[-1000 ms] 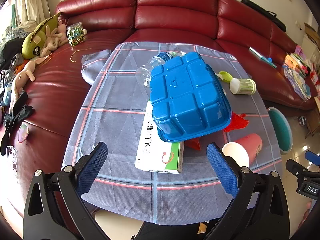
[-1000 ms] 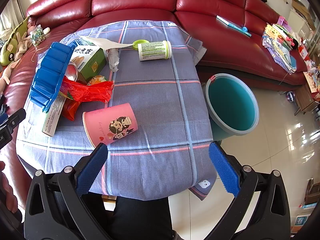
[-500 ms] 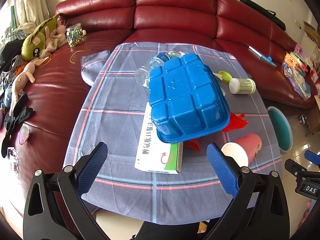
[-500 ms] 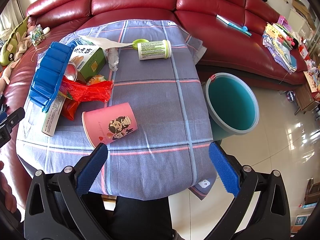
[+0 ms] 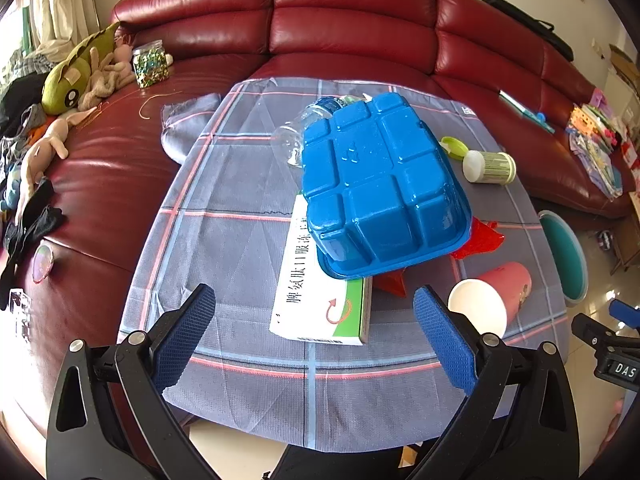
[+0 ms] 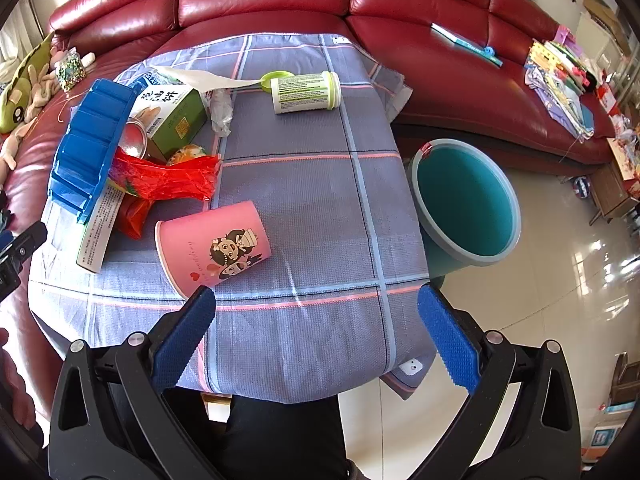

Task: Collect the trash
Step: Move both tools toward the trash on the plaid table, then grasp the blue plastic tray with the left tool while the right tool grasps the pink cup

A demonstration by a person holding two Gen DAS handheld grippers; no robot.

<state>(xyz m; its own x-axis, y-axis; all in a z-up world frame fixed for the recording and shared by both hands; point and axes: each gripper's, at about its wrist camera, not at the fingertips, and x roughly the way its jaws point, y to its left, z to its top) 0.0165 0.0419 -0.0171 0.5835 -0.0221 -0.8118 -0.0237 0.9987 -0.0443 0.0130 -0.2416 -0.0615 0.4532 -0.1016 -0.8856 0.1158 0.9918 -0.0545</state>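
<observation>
Trash lies on a checked cloth table (image 5: pixel 224 216). An upturned blue plastic tray (image 5: pixel 380 188) rests on a white and green box (image 5: pixel 320 300), a clear bottle (image 5: pixel 304 132) and a red plastic bag (image 6: pixel 160 180). A pink paper cup (image 6: pixel 212 246) lies on its side near the front edge. Further back lies a green-capped jar (image 6: pixel 306 92). A teal bin (image 6: pixel 464 204) stands on the floor to the right of the table. My left gripper (image 5: pixel 314 332) is open just short of the box. My right gripper (image 6: pixel 316 336) is open, its left finger close to the cup.
A red leather sofa (image 5: pixel 352 28) wraps around the table, with plush toys (image 5: pixel 72 80) and a glitter jar (image 5: pixel 150 64) on its left seat and books (image 6: pixel 560 76) on its right. A green tea box (image 6: pixel 172 116) and crumpled tissue (image 6: pixel 200 78) sit behind the tray. Tiled floor (image 6: pixel 560 300) lies right.
Both grippers have barely shifted; the table items stay where they were. Both stay open.
</observation>
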